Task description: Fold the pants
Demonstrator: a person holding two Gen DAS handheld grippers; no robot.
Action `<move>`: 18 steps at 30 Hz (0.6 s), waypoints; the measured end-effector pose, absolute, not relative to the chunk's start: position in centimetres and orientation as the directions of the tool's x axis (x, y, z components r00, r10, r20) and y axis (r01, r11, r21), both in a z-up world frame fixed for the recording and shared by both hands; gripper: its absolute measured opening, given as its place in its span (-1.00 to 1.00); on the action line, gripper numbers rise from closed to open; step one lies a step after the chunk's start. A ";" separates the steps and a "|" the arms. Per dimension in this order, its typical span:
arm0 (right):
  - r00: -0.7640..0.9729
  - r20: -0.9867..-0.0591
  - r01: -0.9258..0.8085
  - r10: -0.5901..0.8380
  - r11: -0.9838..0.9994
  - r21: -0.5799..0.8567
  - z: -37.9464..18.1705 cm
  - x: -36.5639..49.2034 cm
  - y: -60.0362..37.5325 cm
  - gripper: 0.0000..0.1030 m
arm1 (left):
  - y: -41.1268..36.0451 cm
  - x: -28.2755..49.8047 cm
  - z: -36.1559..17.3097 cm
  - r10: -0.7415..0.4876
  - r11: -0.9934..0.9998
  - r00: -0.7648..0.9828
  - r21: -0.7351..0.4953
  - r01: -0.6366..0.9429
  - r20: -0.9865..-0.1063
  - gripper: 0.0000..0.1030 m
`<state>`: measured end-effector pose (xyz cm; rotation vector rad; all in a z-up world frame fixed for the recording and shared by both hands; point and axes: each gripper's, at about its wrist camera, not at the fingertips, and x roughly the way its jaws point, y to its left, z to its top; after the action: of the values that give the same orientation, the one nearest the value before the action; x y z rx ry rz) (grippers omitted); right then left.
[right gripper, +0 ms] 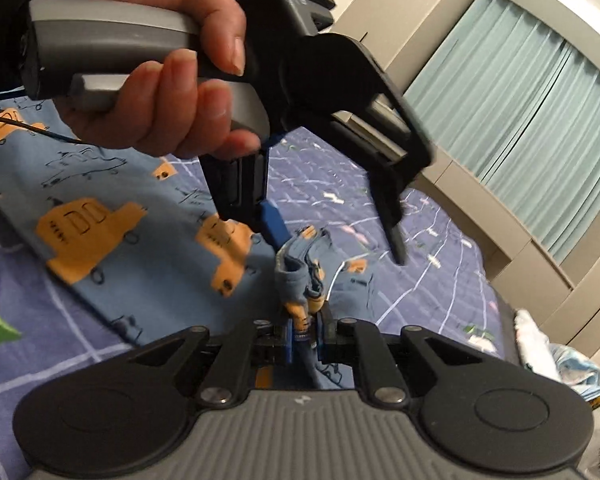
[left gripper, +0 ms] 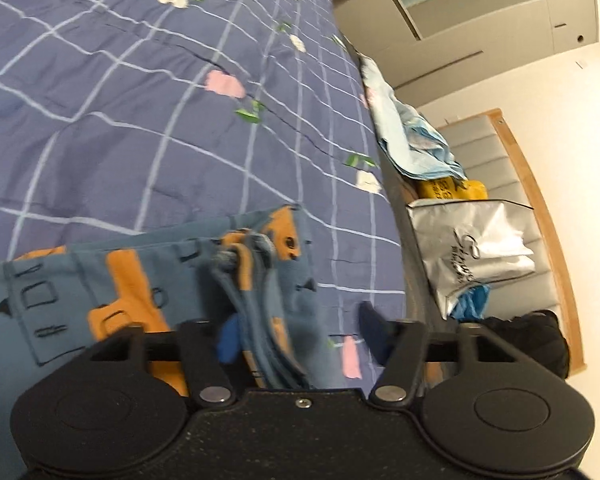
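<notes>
Blue pants [left gripper: 132, 280] printed with orange vehicles lie on the bed, spread to the left [right gripper: 88, 224] in the right wrist view. My right gripper [right gripper: 305, 332] is shut on a bunched ridge of the pants' fabric [right gripper: 300, 272], which stands up from its jaws. A person's hand [right gripper: 172, 92] holds my left gripper [right gripper: 336, 240] above that ridge. Its fingers straddle the bunch with a gap on the right side. In the left wrist view the left gripper [left gripper: 300, 332] is open, and the bunched fabric [left gripper: 256, 280] lies beside its left blue pad [left gripper: 228, 344].
A purple-blue checked quilt [left gripper: 140, 120] covers the bed. Along its right edge lie a light blue cloth pile [left gripper: 412, 144], a yellow item [left gripper: 444, 190], a silver bag [left gripper: 472, 248] and something black [left gripper: 528, 332], against a grey padded headboard [left gripper: 500, 160]. Pale green curtains [right gripper: 520, 100] hang beyond.
</notes>
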<state>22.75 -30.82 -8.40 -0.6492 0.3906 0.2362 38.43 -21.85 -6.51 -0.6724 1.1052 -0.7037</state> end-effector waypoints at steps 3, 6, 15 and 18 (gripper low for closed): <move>0.900 -0.427 -0.330 0.093 0.784 -0.525 -8.5 23.0 -30.9 -0.76 | -21.5 38.3 -6.6 -0.765 0.626 0.317 -0.763 0.162 -0.561 -0.54; 0.899 -0.428 -0.325 0.090 0.793 -0.515 -8.5 23.2 -31.0 -0.76 | -21.2 38.0 -6.3 -0.749 0.643 0.344 -0.747 0.170 -0.566 -0.79; 0.909 -0.409 -0.299 0.086 0.817 -0.494 -8.1 22.1 -31.8 -0.76 | -20.8 36.2 -3.7 -0.692 0.708 0.395 -0.676 0.206 -0.604 -0.83; 0.914 -0.393 -0.299 0.100 0.821 -0.486 -7.1 21.3 -31.5 -0.76 | -20.2 35.0 -1.9 -0.676 0.726 0.423 -0.645 0.239 -0.604 -0.84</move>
<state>21.30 -31.53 -7.09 -0.5707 0.3633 0.2173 34.96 -20.17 -1.92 -0.5113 0.9767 -0.6049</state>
